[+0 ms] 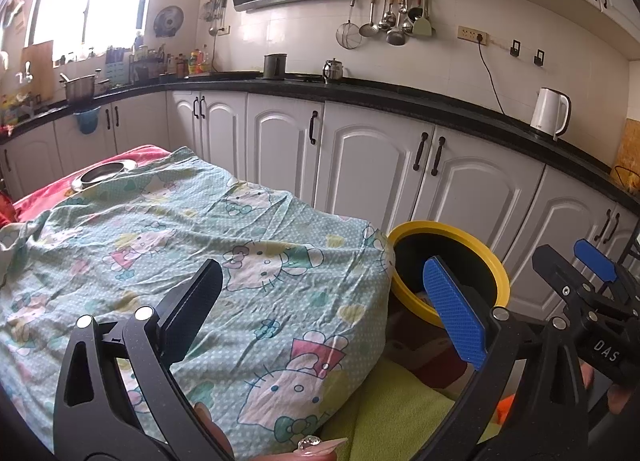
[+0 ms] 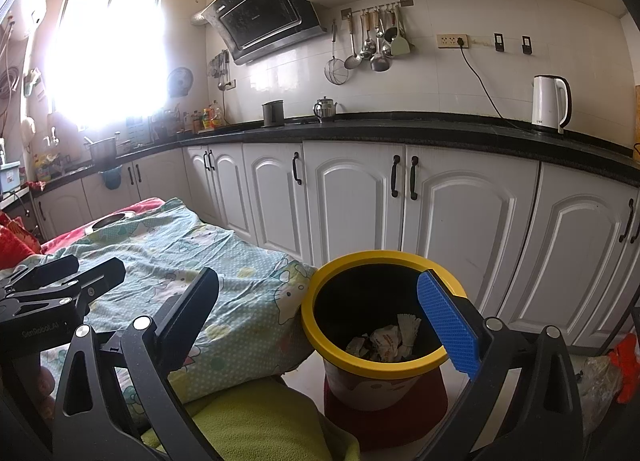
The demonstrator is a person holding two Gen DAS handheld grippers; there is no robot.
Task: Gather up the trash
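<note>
A yellow-rimmed bin (image 2: 376,357) stands on the floor at the table's right end; crumpled paper trash (image 2: 386,339) lies inside it. In the left wrist view the same bin (image 1: 496,261) shows past the cloth's edge. My right gripper (image 2: 324,309) hovers open just above and in front of the bin, nothing between its fingers. My left gripper (image 1: 328,297) hangs open over the cartoon-print cloth (image 1: 200,237), empty. The right gripper (image 1: 576,265) also appears at the far right of the left wrist view.
A metal bowl (image 1: 105,173) sits at the cloth's far end on a red cover (image 1: 52,189). A green towel (image 2: 256,421) lies under the near edge. White cabinets (image 2: 360,197) and a dark counter with a kettle (image 2: 550,105) run behind. A plastic bag (image 2: 600,377) lies on the floor right.
</note>
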